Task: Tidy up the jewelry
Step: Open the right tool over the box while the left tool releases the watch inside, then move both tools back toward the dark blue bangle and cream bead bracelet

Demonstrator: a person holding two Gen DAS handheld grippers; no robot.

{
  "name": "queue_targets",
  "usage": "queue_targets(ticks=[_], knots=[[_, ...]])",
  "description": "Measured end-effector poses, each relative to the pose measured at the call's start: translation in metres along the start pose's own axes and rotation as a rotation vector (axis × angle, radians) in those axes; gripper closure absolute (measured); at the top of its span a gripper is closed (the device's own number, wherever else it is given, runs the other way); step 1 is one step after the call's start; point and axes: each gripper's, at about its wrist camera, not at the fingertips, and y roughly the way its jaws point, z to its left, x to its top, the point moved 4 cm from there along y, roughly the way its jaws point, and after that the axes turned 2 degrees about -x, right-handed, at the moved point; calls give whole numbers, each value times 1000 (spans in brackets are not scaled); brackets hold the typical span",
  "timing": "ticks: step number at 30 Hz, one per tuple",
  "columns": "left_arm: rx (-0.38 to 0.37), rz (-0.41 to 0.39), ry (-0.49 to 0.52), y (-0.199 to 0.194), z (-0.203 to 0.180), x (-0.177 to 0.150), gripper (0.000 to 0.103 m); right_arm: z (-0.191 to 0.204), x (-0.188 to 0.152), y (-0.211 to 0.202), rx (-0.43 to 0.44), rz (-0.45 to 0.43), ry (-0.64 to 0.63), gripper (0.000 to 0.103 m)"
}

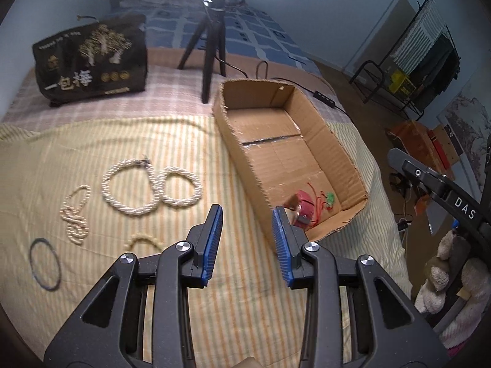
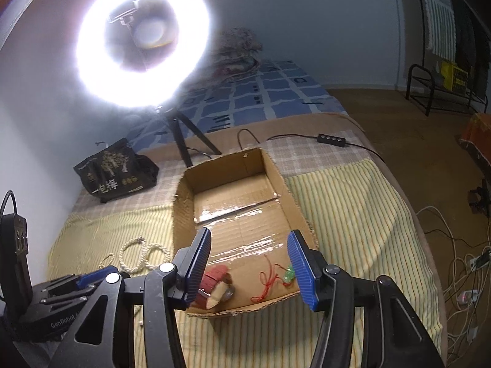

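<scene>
A cardboard box (image 1: 331, 141) lies on the striped bedspread; it also shows in the right wrist view (image 2: 184, 214). Inside its near end are a red bracelet (image 2: 213, 279) and a red cord with a green pendant (image 2: 288, 274). Left of the box lie two white bead loops (image 1: 132, 184), a twisted pearl strand (image 1: 75, 217), a small cream piece (image 1: 142, 240) and a dark thin ring (image 1: 44, 263). My left gripper (image 1: 247, 214) is open and empty above the cloth beside the box. My right gripper (image 2: 248, 239) is open and empty above the box's near end.
A black printed bag (image 1: 92, 58) stands at the back left. A ring light (image 2: 142, 43) on a tripod (image 1: 208, 49) stands behind the box, with a cable and switch (image 2: 331, 139). A plush toy (image 1: 451, 276) and cables lie off the bed's right side.
</scene>
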Motion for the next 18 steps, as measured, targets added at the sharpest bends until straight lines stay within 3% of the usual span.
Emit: queue_targets(ticks=[8, 18], knots=[[65, -46, 6, -35, 43, -5, 70, 40, -9, -5, 71, 8, -64, 49], [170, -48, -40, -72, 122, -25, 70, 123, -47, 1, 196, 118, -203, 49]])
